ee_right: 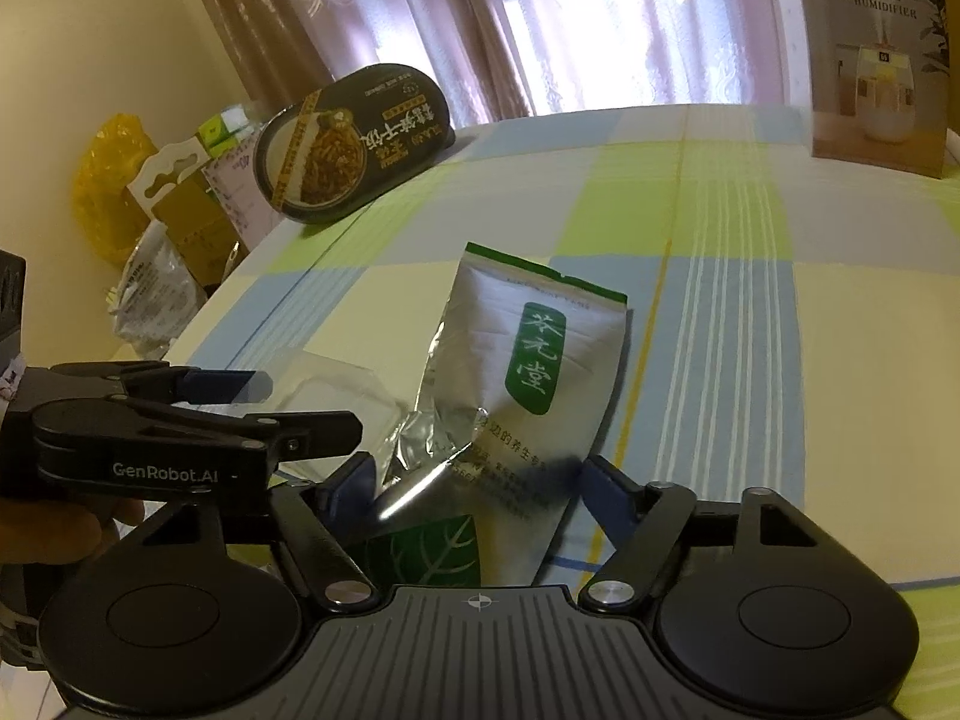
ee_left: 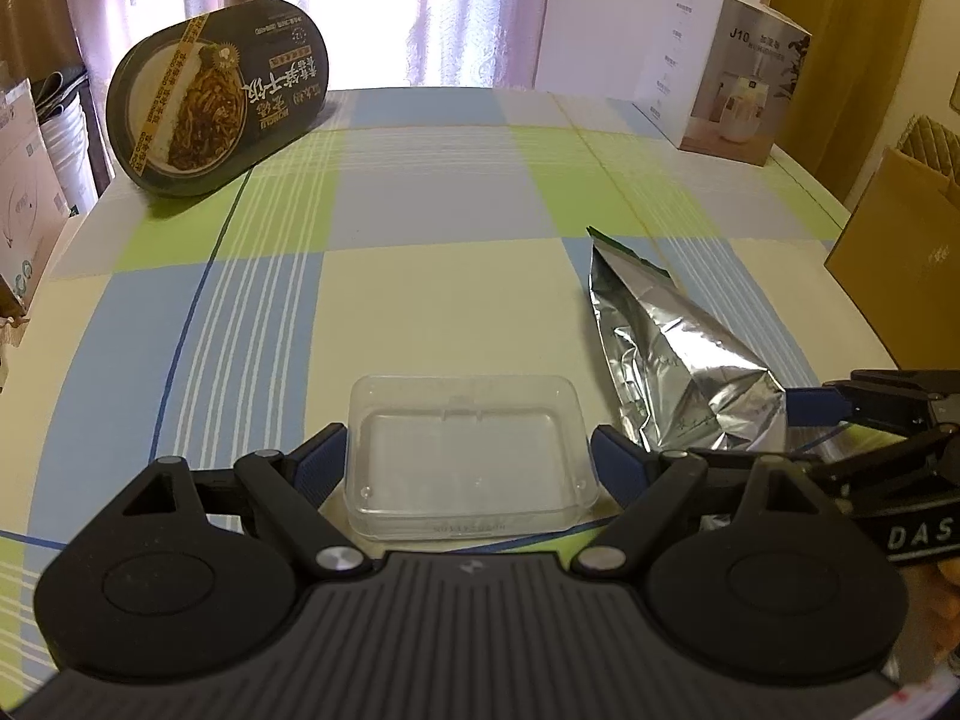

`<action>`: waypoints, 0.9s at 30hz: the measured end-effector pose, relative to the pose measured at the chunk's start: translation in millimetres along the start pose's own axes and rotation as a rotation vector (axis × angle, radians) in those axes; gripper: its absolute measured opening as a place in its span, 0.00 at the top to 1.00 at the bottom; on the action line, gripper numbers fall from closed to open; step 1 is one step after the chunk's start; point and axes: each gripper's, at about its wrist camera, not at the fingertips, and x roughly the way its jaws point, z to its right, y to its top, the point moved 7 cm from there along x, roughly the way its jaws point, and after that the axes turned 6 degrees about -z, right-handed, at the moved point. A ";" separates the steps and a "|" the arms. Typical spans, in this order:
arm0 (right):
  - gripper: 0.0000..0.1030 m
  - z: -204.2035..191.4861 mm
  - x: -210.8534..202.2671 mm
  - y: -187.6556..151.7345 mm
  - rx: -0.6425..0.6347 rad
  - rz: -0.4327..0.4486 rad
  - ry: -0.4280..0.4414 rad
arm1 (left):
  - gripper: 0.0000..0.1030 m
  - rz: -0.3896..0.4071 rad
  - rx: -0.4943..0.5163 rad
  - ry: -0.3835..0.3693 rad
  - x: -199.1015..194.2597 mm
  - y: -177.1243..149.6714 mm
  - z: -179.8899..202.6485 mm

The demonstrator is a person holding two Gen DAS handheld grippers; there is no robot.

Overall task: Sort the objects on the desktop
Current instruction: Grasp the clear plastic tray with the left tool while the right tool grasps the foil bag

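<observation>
Far left on my table point(ee_left: 420, 312), the dark oval meal tub point(ee_left: 216, 99) leans at the back edge, well apart from both tools and untouched so far

Nearer me, my left gripper point(ee_left: 468, 462) sits spread wide around the clear tray point(ee_left: 468, 456). The tray lies flat on the cloth, straight ahead between the two blue pads point(ee_left: 321, 462), its long side running across from pad to pad. I judge neither pad is pressing the wall yet, though each is just beside it, so the fingers span the long way and would have to close a fair bit to bite

Just right of the tray is the foil pouch point(ee_right: 540, 360), lying with its long axis running away from me, green-edged top at the far end and crumpled bottom end nearest. My right gripper point(ee_right: 474, 480) stands open with that near end between its fingers point(ee_right: 606, 492); the left one looks to be touching the creased foil, the right one just clear. So the pouch is the right hand's job and the tray the left's, and the two tools are close beside each other, almost crossing

What matters next, I think, is squeezing across the pouch's narrow width without snagging the tray beside it

Far right, the humidifier box point(ee_right: 876, 54) stands at the table's back edge
</observation>
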 end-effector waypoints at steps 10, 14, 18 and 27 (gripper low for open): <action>0.55 0.3 -19.7 -11.2 -0.086 -0.040 -0.080 | 0.18 -0.007 0.094 0.016 -3.9 -7.5 12.7; 0.56 4.4 -34.6 -24.6 -0.090 -0.080 -0.097 | 0.18 -0.020 0.132 -0.004 -7.1 -15.1 22.6; 0.56 4.4 -53.8 -44.5 -0.109 -0.112 -0.125 | 0.18 -0.035 0.167 -0.022 -14.5 -25.9 35.4; 0.61 -4.3 -105.4 -96.5 -0.137 -0.151 -0.170 | 0.19 -0.060 0.262 -0.059 -45.9 -70.7 81.9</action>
